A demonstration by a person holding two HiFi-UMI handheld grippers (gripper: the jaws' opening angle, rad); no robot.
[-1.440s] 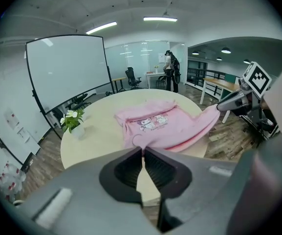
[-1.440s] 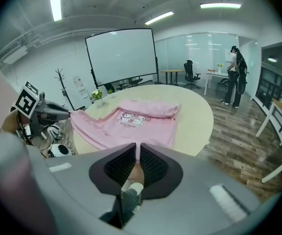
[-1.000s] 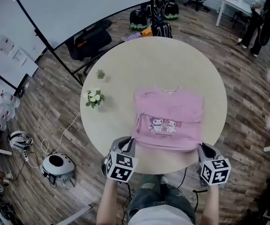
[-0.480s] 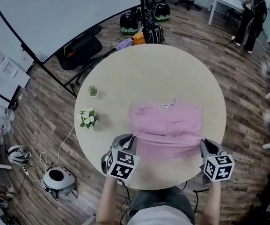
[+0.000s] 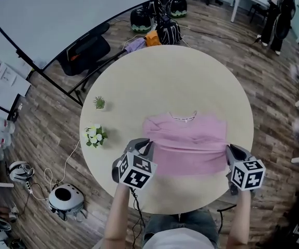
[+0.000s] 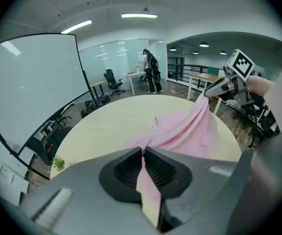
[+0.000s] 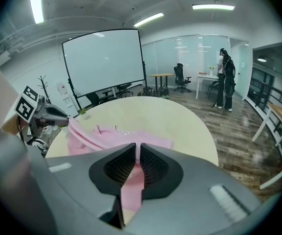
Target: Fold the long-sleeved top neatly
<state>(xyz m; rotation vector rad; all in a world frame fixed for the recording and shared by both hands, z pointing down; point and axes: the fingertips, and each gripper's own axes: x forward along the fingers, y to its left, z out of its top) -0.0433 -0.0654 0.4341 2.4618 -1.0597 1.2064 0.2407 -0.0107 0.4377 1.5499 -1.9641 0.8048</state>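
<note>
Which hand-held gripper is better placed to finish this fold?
Neither alone: left hand-held gripper and right hand-held gripper each clamp a corner of the top, about level. Likely both together.

Head view looks steeply down on the table [image 5: 190,77] — both gripper views skim low across it, sharing the top [image 5: 188,147].

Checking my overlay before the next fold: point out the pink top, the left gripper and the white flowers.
pink top [image 5: 188,147]: head view, middle of the spread fabric.
left gripper [image 5: 144,145]: head view, between its jaw tips, at the top's left edge.
white flowers [image 5: 95,135]: head view, on the blooms.
</note>
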